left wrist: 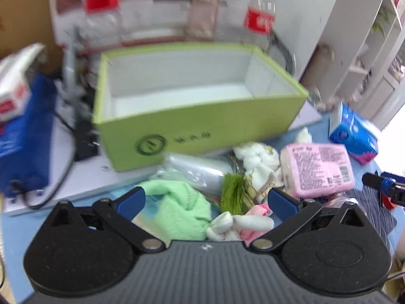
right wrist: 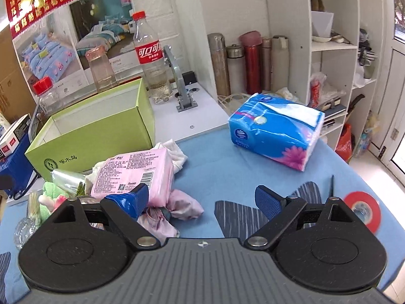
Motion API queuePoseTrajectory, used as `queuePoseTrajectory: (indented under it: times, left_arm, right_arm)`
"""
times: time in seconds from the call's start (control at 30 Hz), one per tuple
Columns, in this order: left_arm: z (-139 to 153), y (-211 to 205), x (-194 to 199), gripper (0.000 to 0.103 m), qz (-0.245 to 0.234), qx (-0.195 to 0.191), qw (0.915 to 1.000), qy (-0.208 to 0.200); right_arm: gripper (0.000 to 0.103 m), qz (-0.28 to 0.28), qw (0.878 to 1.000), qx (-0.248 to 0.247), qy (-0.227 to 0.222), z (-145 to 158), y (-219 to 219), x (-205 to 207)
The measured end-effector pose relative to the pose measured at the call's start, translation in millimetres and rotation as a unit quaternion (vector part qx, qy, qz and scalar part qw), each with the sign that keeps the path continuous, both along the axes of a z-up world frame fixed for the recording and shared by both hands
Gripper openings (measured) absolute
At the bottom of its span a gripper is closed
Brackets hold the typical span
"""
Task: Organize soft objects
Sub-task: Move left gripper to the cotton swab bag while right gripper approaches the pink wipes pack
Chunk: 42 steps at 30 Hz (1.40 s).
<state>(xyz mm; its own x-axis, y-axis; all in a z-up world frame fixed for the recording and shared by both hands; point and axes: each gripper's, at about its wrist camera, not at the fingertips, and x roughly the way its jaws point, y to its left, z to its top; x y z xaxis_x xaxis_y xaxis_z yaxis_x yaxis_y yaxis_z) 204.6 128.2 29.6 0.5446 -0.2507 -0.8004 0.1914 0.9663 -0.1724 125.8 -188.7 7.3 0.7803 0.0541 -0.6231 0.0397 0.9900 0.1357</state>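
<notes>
Green box (left wrist: 200, 126): upper middle of the left view, open, looks empty, beyond the pile.
Pile of soft things (left wrist: 227, 177): on the bench, between box and left tool.
Left tool (left wrist: 206, 198): fingers spread wide, empty, green cloth (left wrist: 177, 202) straight ahead; likely nearer.
Right tool (right wrist: 202, 197): fingers apart, empty; pink pack (right wrist: 134, 172) toward centre left.

Glossy plastic-wrapped tissue pack (right wrist: 276, 136), matt green cardboard box (right wrist: 101, 129), fuzzy knit cloth (left wrist: 179, 202).
</notes>
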Motion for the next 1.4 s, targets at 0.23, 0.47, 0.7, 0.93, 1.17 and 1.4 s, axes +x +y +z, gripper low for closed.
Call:
queuePoseTrajectory:
  times: [0.23, 0.47, 0.7, 0.93, 1.17, 1.4]
  left_arm:
    - [-49.7, 18.6, 19.6, 0.102, 0.024, 0.097, 0.9933, 0.057]
    - [-58.3, 91.5, -29.5, 0.102, 0.109, 0.038, 0.9915, 0.059]
    - [-52.1, 121.3, -67.0, 0.102, 0.205, 0.029, 0.9772, 0.047]
    - [-31.0, 118.1, -86.9, 0.102, 0.214, 0.041, 0.9759, 0.013]
    - [-25.5, 121.9, -101.6, 0.102, 0.227, 0.037, 0.9733, -0.004]
    - [-12.2, 130.9, -126.8, 0.102, 0.259, 0.017, 0.9652, -0.036]
  right_arm:
    - [0.078, -0.001, 0.999, -0.013, 0.029, -9.2, -1.5, 24.2]
    - [0.078, 0.003, 0.999, -0.014, 0.032, -3.3, -4.4, 39.8]
    - [0.078, 0.096, 0.994, -0.035, 0.023, 14.2, 45.7, 67.8]
    - [0.078, 0.183, 0.971, -0.111, 0.103, -10.3, 119.5, 130.0]
    - [0.078, 0.134, 0.978, -0.103, 0.120, -6.4, 63.5, 115.4]
    - [0.078, 0.053, 0.991, -0.068, 0.106, -9.0, -11.7, 56.2]
